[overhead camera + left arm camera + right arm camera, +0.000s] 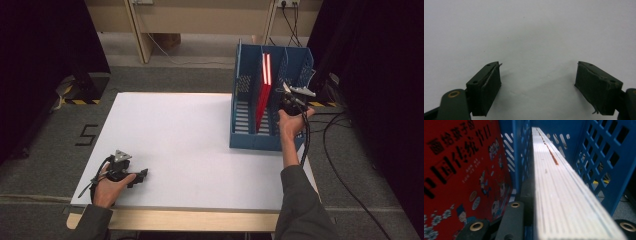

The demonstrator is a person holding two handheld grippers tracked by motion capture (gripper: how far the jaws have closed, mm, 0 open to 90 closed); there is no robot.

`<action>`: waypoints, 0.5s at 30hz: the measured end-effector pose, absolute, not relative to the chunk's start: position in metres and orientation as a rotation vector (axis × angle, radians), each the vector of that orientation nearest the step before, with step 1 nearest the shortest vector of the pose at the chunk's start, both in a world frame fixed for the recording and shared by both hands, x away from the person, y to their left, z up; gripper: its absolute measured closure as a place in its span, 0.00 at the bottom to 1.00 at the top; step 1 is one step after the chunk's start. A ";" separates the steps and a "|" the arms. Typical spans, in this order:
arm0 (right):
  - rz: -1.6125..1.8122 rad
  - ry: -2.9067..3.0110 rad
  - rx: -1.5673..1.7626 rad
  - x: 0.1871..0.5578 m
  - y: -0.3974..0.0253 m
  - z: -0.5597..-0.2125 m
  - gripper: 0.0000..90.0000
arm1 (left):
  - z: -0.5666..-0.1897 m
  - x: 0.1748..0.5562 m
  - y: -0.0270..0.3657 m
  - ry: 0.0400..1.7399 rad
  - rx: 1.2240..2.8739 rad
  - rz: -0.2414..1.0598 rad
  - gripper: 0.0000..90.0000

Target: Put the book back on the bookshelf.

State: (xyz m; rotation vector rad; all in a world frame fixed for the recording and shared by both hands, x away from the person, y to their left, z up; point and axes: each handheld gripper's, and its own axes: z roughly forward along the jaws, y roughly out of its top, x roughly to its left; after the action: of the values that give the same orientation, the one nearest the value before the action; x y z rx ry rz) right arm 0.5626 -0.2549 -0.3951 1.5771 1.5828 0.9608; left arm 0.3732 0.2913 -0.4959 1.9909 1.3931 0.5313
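Book, page edges up, stands in the blue file rack's right slot, clamped by the right gripper's fingers (stiff, fairly heavy; grip both covers); left gripper gapes empty on the tabletop.

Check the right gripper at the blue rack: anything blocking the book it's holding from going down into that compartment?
Nothing visible does. The right gripper is shut on the book, page edges up, in the blue file rack's right compartment. A divider keeps the red book in the next slot. The compartment floor is hidden.
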 end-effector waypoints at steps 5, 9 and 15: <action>0.953 1.607 1.587 0.564 -0.257 -0.396 0.84 | -0.496 0.373 0.291 1.394 1.995 0.532 0.22; 0.937 1.620 1.618 0.566 -0.258 -0.396 0.84 | -0.496 0.373 0.291 1.394 1.995 0.531 0.22; 0.934 1.624 1.644 0.566 -0.258 -0.400 0.84 | -0.496 0.373 0.291 1.393 1.997 0.531 0.22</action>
State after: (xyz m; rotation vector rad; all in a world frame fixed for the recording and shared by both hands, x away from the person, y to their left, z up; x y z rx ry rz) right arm 0.5660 -0.2581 -0.4004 1.6440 1.6239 0.9336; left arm 0.3732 0.2907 -0.4958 1.9972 1.3929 0.5305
